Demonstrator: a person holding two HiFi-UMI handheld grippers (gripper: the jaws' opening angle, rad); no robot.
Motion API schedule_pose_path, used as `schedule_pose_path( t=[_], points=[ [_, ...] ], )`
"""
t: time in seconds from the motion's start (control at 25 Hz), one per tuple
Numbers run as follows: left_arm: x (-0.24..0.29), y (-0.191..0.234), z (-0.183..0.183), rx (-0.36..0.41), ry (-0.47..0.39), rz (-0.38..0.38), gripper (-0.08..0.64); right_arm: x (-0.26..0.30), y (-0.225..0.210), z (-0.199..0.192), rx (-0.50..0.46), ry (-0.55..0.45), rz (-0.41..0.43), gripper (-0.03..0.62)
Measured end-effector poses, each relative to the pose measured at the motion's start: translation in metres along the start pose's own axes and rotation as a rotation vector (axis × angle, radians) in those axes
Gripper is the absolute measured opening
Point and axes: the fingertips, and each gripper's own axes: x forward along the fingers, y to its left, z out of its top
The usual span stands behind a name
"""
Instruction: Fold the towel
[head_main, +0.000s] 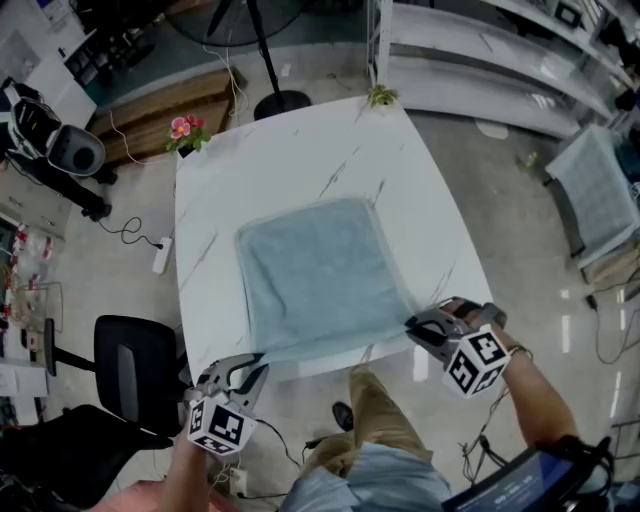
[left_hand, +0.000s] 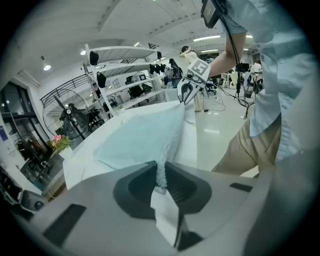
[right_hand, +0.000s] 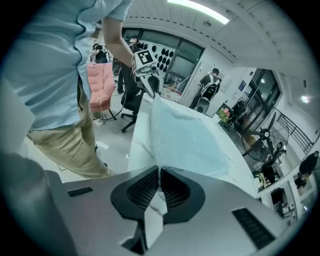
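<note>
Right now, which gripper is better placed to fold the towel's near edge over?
Neither alone. The left gripper and right gripper are each shut on a near corner of the towel, its edge running between them. I'd carry both together toward the far side of the table.

We look along the right gripper (right_hand: 158, 172), whose two dark jaws are pressed together on a corner of the pale blue towel (right_hand: 192, 140). From our grip the towel's near edge runs straight and lifted to the left gripper (right_hand: 151, 86), which meets it at the next corner. The rest of the towel lies on a white table (right_hand: 138, 150). At left stands the person (right_hand: 55, 75), in a light blue shirt and tan trousers. Pink flowers (right_hand: 226, 114) sit near the table's far corner.
</note>
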Motion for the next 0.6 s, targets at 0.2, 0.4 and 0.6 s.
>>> schedule_pose_path(
  t=[0.2, 0.4, 0.6],
  points=[
    [-0.024, -0.036, 0.009, 0.005, -0.004, -0.033, 0.049, -0.027, 0.026, 0.01, 0.021, 0.008, -0.006, 0.031],
    [-0.043, -0.055, 0.015, -0.001, -0.011, -0.057, 0.049, -0.051, 0.036, 0.022, 0.042, 0.014, -0.022, 0.031],
    [-0.054, -0.041, 0.032, -0.024, -0.062, -0.04, 0.049, -0.065, 0.022, 0.032, 0.063, -0.011, -0.06, 0.031]
  ],
)
